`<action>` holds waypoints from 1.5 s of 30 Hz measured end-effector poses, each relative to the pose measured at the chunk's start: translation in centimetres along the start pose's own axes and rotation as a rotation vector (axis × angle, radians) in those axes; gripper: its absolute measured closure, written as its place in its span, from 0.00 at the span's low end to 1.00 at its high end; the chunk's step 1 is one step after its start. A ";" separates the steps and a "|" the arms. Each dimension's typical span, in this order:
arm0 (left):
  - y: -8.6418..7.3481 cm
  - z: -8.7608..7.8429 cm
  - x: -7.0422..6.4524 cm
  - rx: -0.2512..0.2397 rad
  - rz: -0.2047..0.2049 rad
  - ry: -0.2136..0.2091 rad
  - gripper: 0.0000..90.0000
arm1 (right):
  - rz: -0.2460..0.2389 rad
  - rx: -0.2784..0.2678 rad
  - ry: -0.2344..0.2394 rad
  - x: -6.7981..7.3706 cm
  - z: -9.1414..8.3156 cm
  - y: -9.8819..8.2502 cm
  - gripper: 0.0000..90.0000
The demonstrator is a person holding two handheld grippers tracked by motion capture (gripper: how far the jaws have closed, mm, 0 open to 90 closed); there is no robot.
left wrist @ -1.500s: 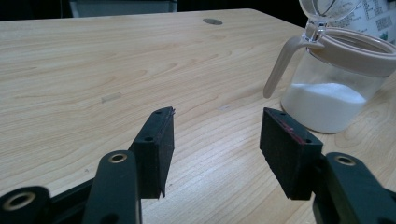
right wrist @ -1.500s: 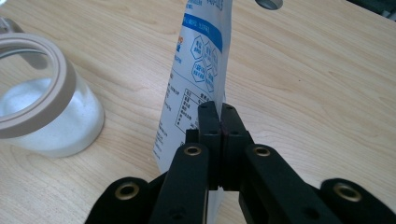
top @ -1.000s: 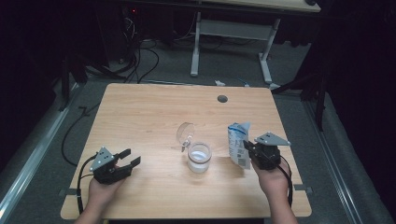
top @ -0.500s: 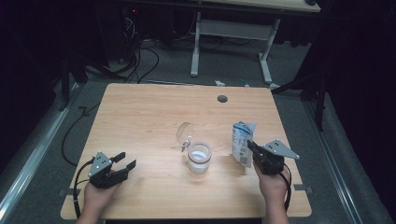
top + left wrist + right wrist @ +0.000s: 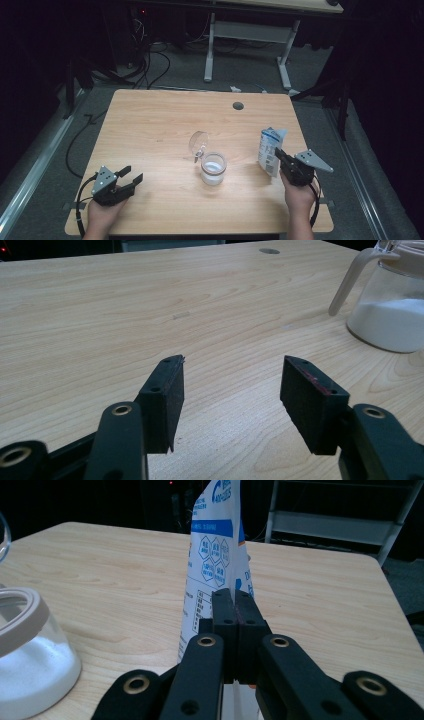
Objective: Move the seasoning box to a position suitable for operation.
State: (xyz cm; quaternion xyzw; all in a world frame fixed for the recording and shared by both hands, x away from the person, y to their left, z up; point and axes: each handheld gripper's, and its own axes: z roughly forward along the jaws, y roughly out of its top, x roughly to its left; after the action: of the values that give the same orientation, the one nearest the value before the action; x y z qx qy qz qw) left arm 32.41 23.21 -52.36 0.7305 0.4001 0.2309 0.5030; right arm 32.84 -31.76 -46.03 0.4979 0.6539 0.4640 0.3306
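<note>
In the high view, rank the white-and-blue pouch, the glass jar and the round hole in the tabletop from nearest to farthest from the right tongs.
1. White-and-blue pouch: pinched in the right tongs, standing near the table's right edge.
2. Glass jar: mid-table, to the tongs' left, lid swung open.
3. Round hole: near the table's far edge.

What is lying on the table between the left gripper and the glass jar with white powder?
Nothing: in the high view, bare wood separates the left gripper from the glass jar. The left gripper view shows the same bare table.
</note>
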 end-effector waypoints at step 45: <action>0.3 1.3 -1.2 0.091 0.053 -0.025 0.46 | 0.006 0.058 -0.072 0.1 0.0 -1.8 0.50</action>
State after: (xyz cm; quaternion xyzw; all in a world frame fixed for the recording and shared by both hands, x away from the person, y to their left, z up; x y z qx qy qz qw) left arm 32.82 21.50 -52.50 0.7658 0.3846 0.2164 0.4679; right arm 32.22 -31.79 -47.74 0.5258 0.6531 0.4275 0.3378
